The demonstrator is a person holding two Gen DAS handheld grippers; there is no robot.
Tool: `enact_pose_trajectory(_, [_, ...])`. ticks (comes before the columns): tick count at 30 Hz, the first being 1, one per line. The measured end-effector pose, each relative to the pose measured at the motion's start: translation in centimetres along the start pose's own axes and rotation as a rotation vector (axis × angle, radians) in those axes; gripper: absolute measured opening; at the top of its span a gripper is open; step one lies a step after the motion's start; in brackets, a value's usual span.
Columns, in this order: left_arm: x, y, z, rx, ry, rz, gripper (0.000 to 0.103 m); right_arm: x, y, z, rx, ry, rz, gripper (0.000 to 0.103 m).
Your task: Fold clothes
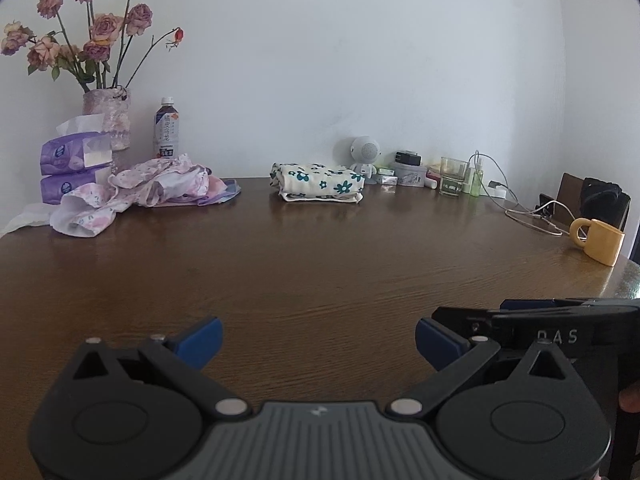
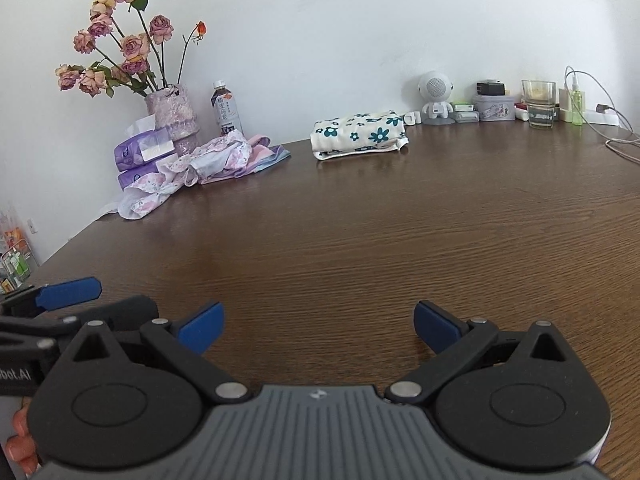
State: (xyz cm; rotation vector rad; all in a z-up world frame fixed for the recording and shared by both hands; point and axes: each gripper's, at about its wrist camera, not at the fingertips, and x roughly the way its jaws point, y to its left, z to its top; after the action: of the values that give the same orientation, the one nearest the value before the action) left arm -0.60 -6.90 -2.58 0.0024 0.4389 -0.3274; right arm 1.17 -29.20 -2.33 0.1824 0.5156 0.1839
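Both grippers — left (image 1: 319,340), right (image 2: 319,326) — spread wide, empty, low over table (image 1: 320,264). Folded cloth (image 1: 318,182) by far wall; crumpled pile (image 1: 136,190) far left, beside tissues (image 1: 74,156).

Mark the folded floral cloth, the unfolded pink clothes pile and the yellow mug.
folded floral cloth (image 2: 360,134), right wrist view, top face.
pink clothes pile (image 1: 160,184), left wrist view, crumpled middle.
yellow mug (image 1: 602,242), left wrist view, body.
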Motion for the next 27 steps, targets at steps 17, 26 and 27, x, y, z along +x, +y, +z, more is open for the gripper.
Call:
enact_pose_trajectory(17, [0.6, 0.2, 0.0, -0.005, -0.006, 0.037, 0.103, 0.9, 0.5, -0.1, 0.005, 0.009, -0.03, 0.103])
enact_pose_trajectory(26, [1.3, 0.8, 0.2, -0.05, 0.047, 0.024, 0.103, 0.9, 0.7, -0.2, -0.004, 0.013, -0.054, 0.103])
enact_pose_trajectory(27, [1.4, 1.0, 0.2, -0.055, 0.053, 0.022, 0.103, 0.9, 0.7, -0.2, -0.003, 0.013, -0.055, 0.103])
